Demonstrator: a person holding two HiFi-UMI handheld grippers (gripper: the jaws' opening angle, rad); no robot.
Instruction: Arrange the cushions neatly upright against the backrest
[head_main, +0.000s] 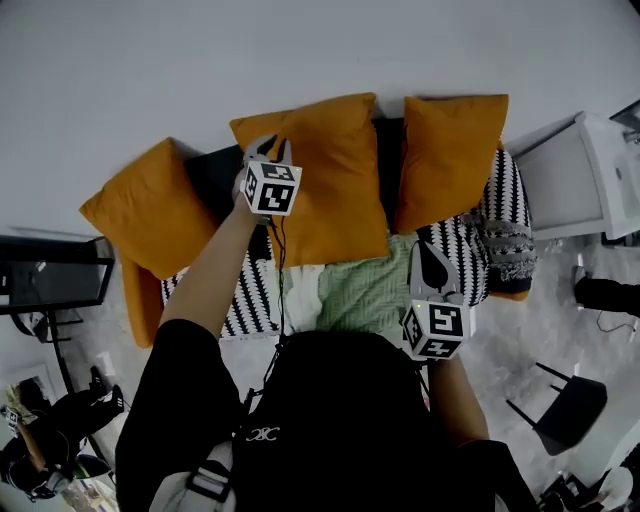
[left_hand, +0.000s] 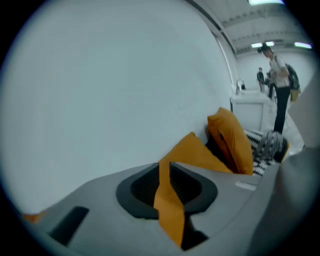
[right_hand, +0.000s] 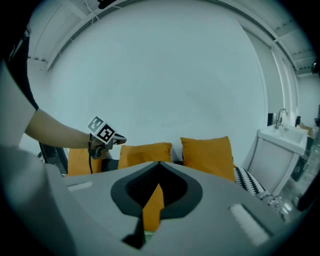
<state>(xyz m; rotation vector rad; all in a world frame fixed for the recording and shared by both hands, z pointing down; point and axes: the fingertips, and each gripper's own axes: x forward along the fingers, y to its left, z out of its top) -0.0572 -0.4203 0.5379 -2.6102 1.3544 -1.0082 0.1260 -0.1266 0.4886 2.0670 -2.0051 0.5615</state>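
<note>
Three orange cushions lean on the backrest by the white wall: the left cushion (head_main: 150, 205) tilted, the middle cushion (head_main: 325, 180) and the right cushion (head_main: 450, 155) upright. My left gripper (head_main: 270, 148) is at the middle cushion's top left corner. In the left gripper view the jaws (left_hand: 165, 165) stand slightly apart, with that cushion's orange corner (left_hand: 192, 150) in the narrow gap. My right gripper (head_main: 432, 255) hovers over the seat, apart from the cushions, its tips (right_hand: 159, 165) together and empty. All three cushions show ahead of it, the middle one (right_hand: 145, 152) in line with the jaws.
A black-and-white patterned throw (head_main: 500, 215) and a green checked cover (head_main: 365, 290) lie on the seat. A white cabinet (head_main: 580, 180) stands right of the sofa, a black stand (head_main: 50, 275) to the left, a black chair (head_main: 565, 410) at lower right. A person (left_hand: 277, 85) stands far off.
</note>
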